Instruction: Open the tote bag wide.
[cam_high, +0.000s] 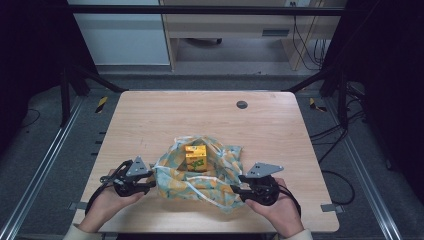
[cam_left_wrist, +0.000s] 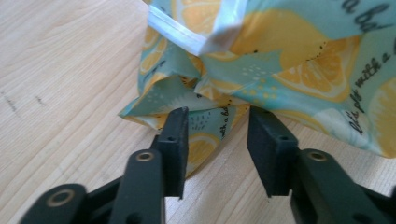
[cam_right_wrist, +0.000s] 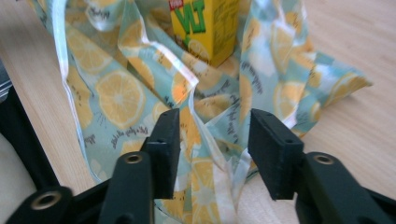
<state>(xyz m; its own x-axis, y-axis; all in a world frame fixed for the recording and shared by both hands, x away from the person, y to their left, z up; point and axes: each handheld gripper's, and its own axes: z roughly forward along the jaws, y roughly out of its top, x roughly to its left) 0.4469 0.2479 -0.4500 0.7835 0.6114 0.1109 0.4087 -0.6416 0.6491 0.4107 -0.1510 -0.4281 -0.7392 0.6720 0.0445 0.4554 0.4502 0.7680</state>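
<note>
The left hand-held gripper sits at the left edge of the lemon-print bag, its jaws partly apart with a fold of the bag's corner between them; in the left gripper view the pads stand clear of the fabric, so nothing is pinched. The right hand-held gripper mirrors it at the bag's near right edge, jaws likewise partly apart over crumpled material and a pale handle strap, gripping nothing as far as the right gripper view shows. Both seem placed at opposite sides so the bag can be spread or drawn up evenly around its load.

The bag lies slumped near the middle of the wooden tabletop, slightly toward the near edge, its mouth gaping upward. A yellow juice carton stands upright inside it, toward the far side; that is probably why the fabric is bunched low around it.

The carton's top is cut off in the right gripper view, and its lettering is too partial to read with confidence. Its base is hidden by folds. Whether anything else lies inside the bag cannot be told
</note>
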